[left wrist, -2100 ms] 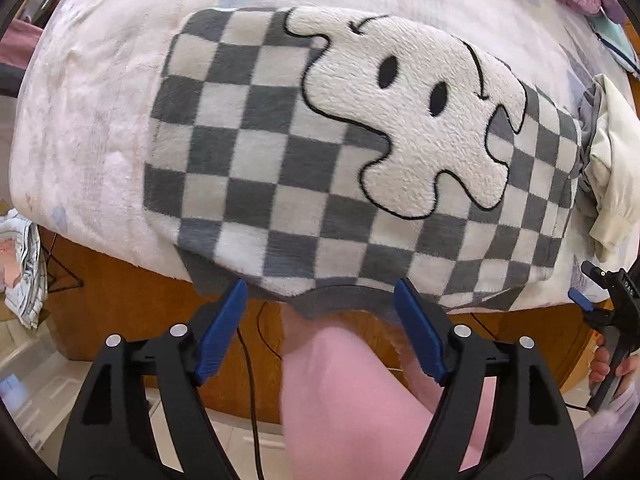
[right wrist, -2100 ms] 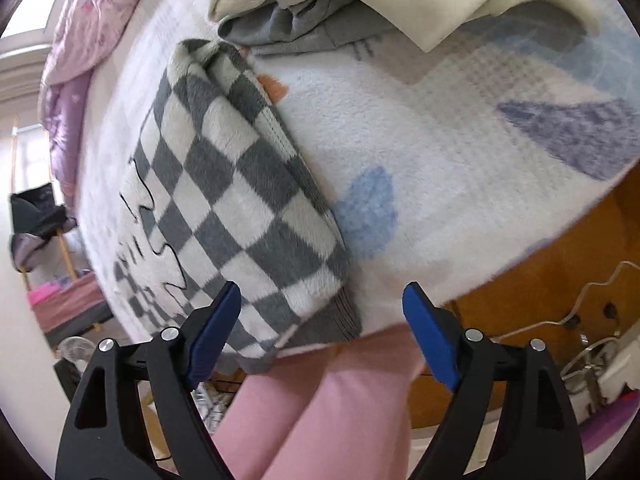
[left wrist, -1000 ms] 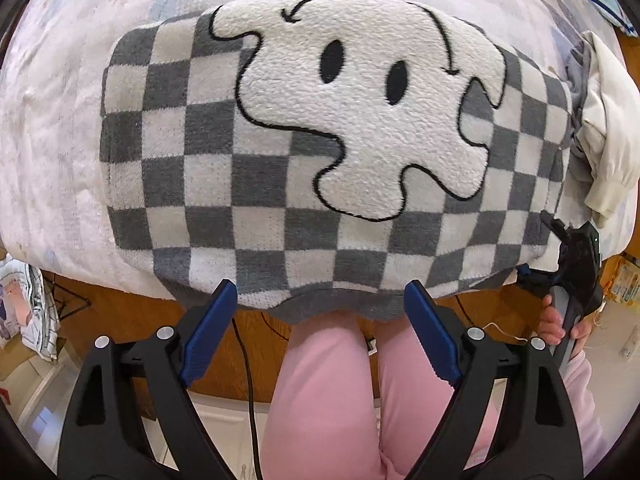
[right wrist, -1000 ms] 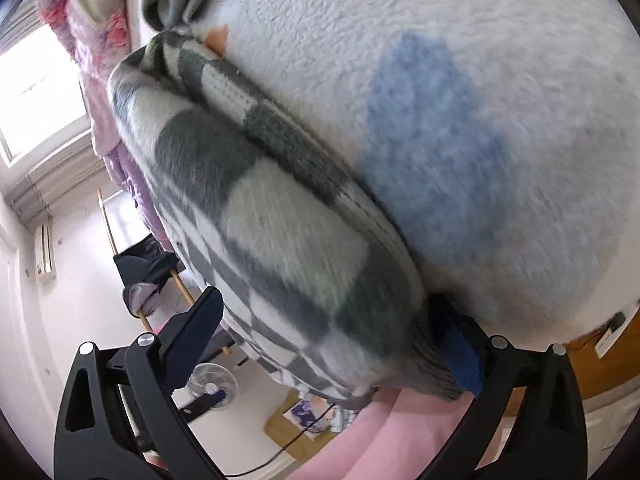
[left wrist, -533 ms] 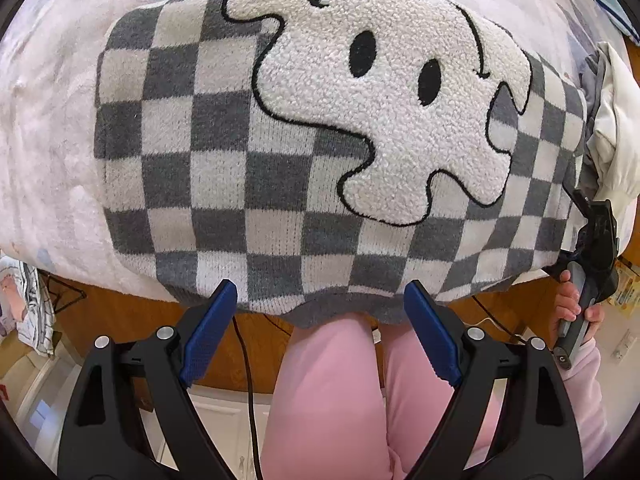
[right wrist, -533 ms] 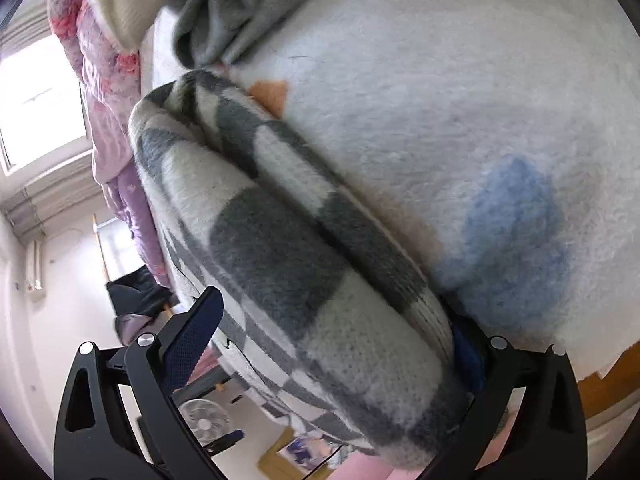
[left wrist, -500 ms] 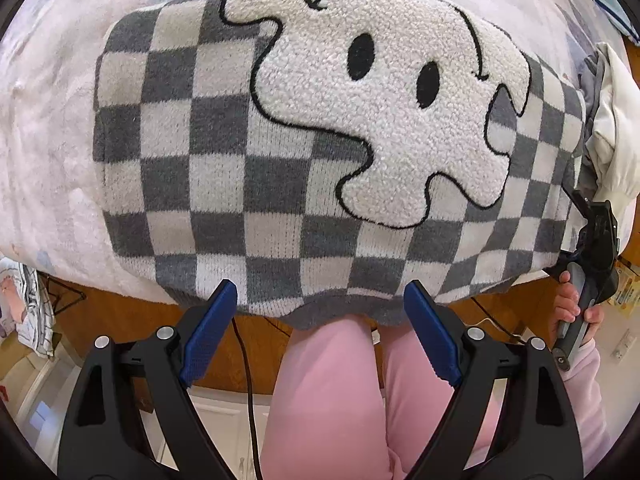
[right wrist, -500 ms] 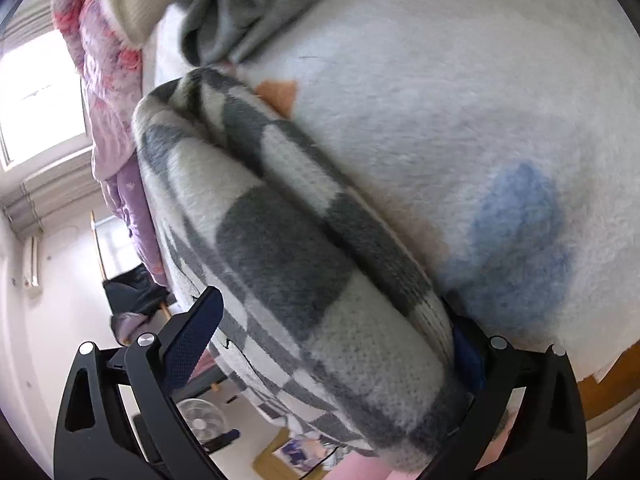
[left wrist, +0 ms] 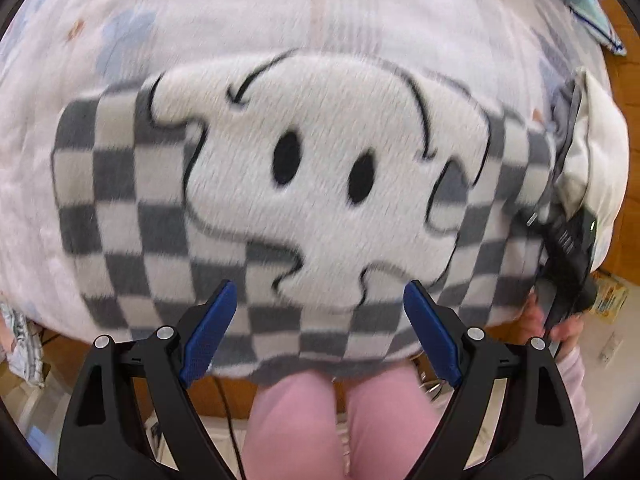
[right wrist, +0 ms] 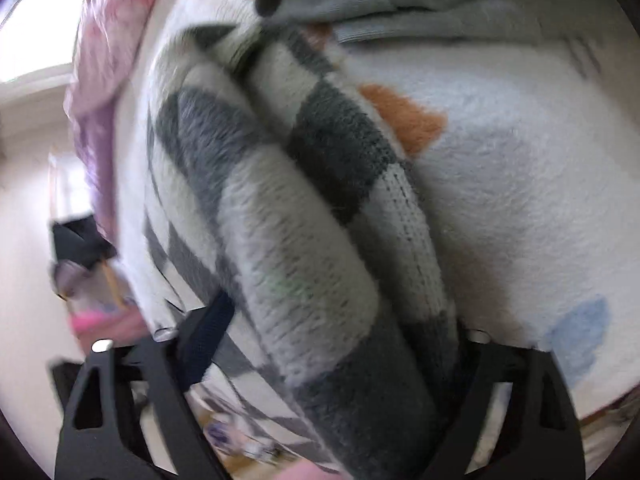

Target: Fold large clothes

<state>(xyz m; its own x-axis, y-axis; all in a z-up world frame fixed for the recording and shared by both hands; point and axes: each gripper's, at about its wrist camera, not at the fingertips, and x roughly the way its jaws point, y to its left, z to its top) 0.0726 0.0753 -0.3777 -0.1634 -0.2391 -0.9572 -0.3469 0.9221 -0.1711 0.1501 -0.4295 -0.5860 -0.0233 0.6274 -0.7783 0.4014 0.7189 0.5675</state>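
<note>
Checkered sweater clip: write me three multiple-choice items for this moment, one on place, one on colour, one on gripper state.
1. Where does the checkered sweater lie?
A. On the pale bedspread, near edge overhanging
B. On the floor
C. On a hanger

2. What colours are its squares?
A. Red and black
B. Grey and off-white
C. Blue and yellow

3. How does the left gripper stand?
A. Shut on the sweater
B. Open, blue fingers apart over the hem
C. Out of view

Key: 1 A, the left wrist view shows it spread on the bed with the hem past the edge. 2 B, grey and off-white checks around a white ghost patch. 3 B, nothing sits between its fingers; the right gripper has the sweater's folded side between its fingers.
</note>
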